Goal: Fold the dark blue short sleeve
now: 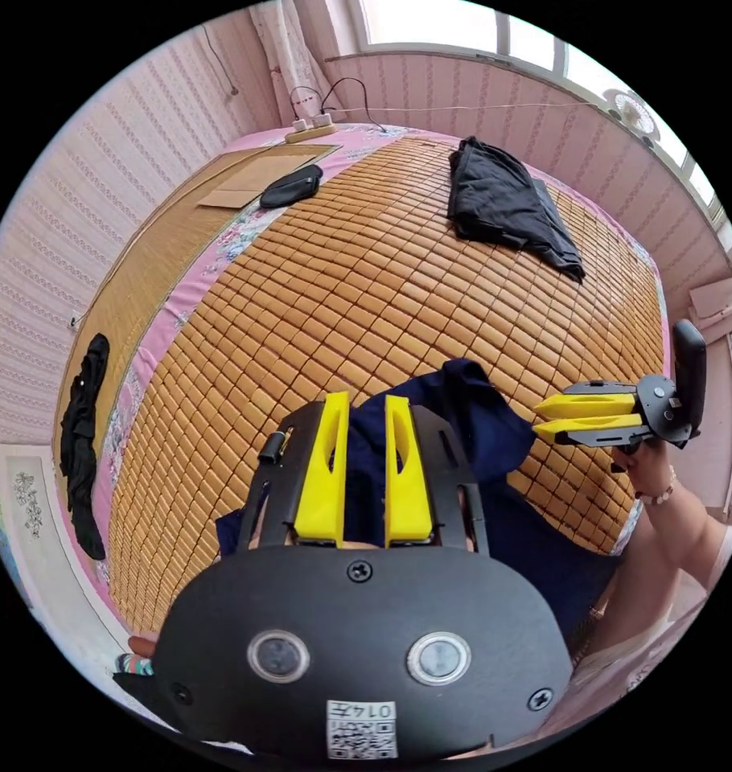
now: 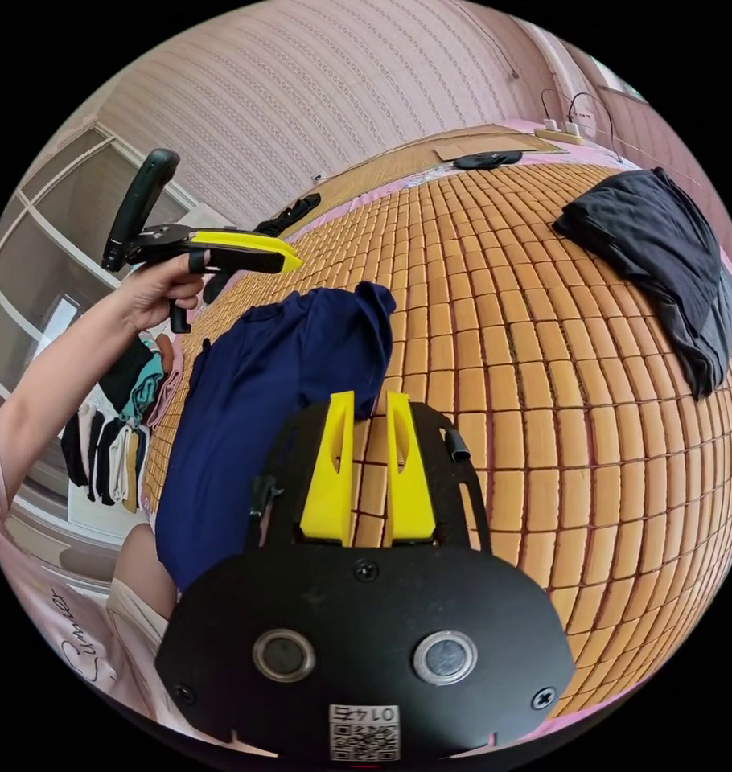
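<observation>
Room: pink striped wallpaper, window along the far wall in the left gripper view, cabinet with glass doors behind the person's hand in the right gripper view.
Surface: bed covered by a bamboo-tile mat, tan squares, pink floral sheet showing at its edges; a woven mat lies alongside near the wall.
Dark blue shirt: crumpled, not flat, at the near edge of the bamboo-tile mat by the person's body; long axis runs from the bed's edge in toward the bed's middle; bunched raised end points into the bed, lower end hangs over the edge toward the person.
Other cloth: black folded garment well apart on the far side of the mat; black cloth on the woven mat's edge; black pouch and a power strip near the far corner.
Left gripper: jaws slightly parted, narrow gap, nothing between them; hovers over the shirt's bunched end; in the right gripper view it is held level in a raised hand, forearm stretched out.
Right gripper: jaws slightly parted, holding nothing; over bare mat just beside the shirt; in the left gripper view it points sideways toward the shirt, hand gripping below it.
</observation>
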`<state>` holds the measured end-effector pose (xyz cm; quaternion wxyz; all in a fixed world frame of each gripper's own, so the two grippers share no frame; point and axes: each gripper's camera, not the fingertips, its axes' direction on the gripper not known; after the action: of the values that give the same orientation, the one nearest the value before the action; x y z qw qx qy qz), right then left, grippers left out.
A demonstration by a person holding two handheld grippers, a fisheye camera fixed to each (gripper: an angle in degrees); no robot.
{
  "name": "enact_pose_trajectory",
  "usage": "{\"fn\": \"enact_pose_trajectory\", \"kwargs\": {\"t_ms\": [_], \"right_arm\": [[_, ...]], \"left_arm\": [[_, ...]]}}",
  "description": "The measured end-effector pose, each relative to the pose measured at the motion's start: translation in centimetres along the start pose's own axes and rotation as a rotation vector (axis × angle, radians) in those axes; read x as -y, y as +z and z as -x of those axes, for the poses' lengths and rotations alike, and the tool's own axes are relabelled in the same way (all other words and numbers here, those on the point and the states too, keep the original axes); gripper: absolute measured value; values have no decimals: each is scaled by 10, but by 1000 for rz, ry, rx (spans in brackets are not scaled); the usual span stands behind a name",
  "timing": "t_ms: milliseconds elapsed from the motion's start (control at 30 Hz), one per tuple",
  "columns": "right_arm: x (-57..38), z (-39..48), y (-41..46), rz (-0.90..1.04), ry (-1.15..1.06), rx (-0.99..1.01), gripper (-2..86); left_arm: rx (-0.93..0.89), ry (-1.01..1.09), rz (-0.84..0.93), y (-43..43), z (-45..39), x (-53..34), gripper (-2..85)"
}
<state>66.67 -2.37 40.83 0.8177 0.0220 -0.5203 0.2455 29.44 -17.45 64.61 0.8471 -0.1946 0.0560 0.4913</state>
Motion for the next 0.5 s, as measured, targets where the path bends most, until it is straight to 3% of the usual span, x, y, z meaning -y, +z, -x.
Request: {"fn": "enact_pose_trajectory", "kwargs": {"t_ms": [267,333,500], "right_arm": [[20,5,18,5,-24,-87,26],[20,4,17,-3,-22,-95,17],[22,-12,15,-15,20,-49,6]], "left_arm": [[-257,-258,53,58,71,-29,86],[-385,-277,27,68,80,-25,34],[-313,-328,-35,63,99,-19,-6]]}}
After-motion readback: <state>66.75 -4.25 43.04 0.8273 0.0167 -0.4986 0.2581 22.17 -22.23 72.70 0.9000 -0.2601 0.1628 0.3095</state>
